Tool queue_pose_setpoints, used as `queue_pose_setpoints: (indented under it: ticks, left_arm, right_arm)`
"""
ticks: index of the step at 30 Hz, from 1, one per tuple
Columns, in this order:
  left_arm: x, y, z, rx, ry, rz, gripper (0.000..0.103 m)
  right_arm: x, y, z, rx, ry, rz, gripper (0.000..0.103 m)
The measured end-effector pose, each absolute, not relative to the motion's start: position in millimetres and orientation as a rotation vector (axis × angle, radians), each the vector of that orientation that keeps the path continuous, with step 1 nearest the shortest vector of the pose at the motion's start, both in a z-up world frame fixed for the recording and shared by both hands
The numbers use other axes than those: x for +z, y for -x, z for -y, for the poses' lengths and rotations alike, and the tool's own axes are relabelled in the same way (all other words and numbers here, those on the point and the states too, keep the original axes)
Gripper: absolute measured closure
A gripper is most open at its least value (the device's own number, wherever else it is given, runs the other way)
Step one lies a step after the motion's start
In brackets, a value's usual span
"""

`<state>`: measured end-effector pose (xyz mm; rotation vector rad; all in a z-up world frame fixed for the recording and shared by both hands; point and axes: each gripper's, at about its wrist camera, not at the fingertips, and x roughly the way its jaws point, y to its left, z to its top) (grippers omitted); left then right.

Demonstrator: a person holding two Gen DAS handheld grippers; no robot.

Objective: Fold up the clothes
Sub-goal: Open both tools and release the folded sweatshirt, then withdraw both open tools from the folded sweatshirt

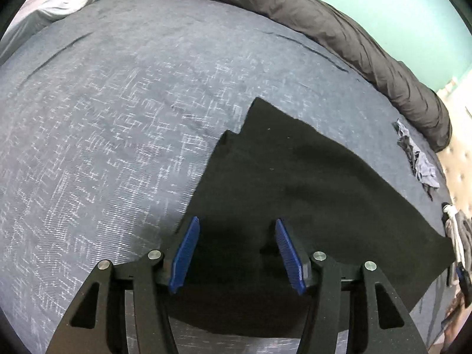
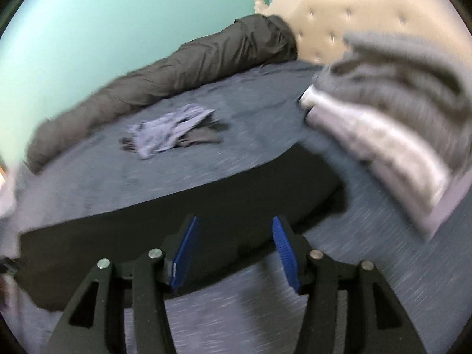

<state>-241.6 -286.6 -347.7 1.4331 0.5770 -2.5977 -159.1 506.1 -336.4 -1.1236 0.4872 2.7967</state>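
Note:
A black garment (image 1: 295,194) lies flat on the blue-grey bedspread (image 1: 103,135), folded with a pointed corner at its far end. My left gripper (image 1: 237,230) hovers over its near part, open, its blue pads (image 1: 185,253) wide apart and empty. In the right wrist view the same black garment (image 2: 183,203) stretches across the bed below my right gripper (image 2: 236,230), which is open as well with nothing between its blue pads (image 2: 284,253). That view is motion-blurred.
A rolled dark grey duvet (image 1: 339,41) runs along the teal wall. A crumpled blue-grey garment (image 2: 174,132) lies beyond the black one. A stack of grey and white folded clothes (image 2: 392,124) sits at the right by the tufted headboard (image 2: 354,11). Light grey cloth (image 1: 67,0) lies far left.

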Motion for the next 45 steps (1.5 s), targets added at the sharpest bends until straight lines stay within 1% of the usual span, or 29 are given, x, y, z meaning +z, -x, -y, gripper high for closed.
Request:
queue_pose_setpoints:
  ticks: [2, 9, 12, 15, 17, 20, 24, 28, 33, 36, 37, 41, 45]
  left_arm:
    - [-342.7, 230.0, 289.8, -2.597, -1.385, -0.616, 0.045]
    - [-324.4, 172.5, 279.1, -2.643, -1.260, -0.687, 0.043]
    - [-320.9, 159.3, 263.1, -2.630, -1.202, -0.646, 0.041]
    - [-330.2, 143.3, 254.1, -2.639, -1.218, -0.787, 0.041]
    - [-334.1, 132.9, 250.1, -2.638, -1.209, -0.823, 0.041]
    - [-337.1, 115.8, 241.8, -2.662, -1.202, -0.799, 0.041]
    - [-344.6, 99.1, 234.2, -2.686, -1.238, -0.759, 0.041]
    - [-347.2, 90.3, 232.3, -2.710, -1.263, -0.751, 0.041]
    - [-347.0, 84.6, 237.8, -2.730, -1.258, -0.746, 0.041]
    - [-344.7, 83.8, 245.9, -2.734, -1.235, -0.775, 0.040]
    - [-344.2, 83.2, 248.7, -2.737, -1.228, -0.796, 0.040]
    - [-346.0, 81.5, 258.2, -2.728, -1.218, -0.844, 0.039]
    - [-348.6, 83.1, 265.9, -2.712, -1.212, -0.887, 0.039]
  right_arm:
    - [-337.3, 150.3, -490.3, 2.840, 1.105, -0.524, 0.047]
    - [-359.0, 138.4, -384.1, 2.999, 1.357, -0.533, 0.047]
    - [-367.7, 131.3, -333.9, 3.058, 1.490, -0.494, 0.047]
    - [-374.7, 120.9, -284.3, 3.117, 1.579, -0.420, 0.047]
    - [-378.4, 114.9, -253.5, 3.144, 1.642, -0.406, 0.047]
    - [-383.4, 110.4, -216.8, 3.168, 1.739, -0.399, 0.047]
    - [-389.5, 102.4, -166.2, 3.195, 1.853, -0.281, 0.047]
    - [-396.7, 100.0, -130.0, 3.188, 1.878, -0.190, 0.047]
    - [-406.7, 105.7, -99.7, 3.188, 1.895, -0.146, 0.047]
    - [-415.1, 109.4, -84.6, 3.165, 1.941, -0.114, 0.047]
    - [-417.9, 112.1, -81.5, 3.147, 1.922, -0.098, 0.047]
    - [-416.4, 121.4, -80.4, 3.151, 1.813, -0.128, 0.047]
    - [-403.7, 126.4, -75.5, 3.220, 1.669, -0.076, 0.047]
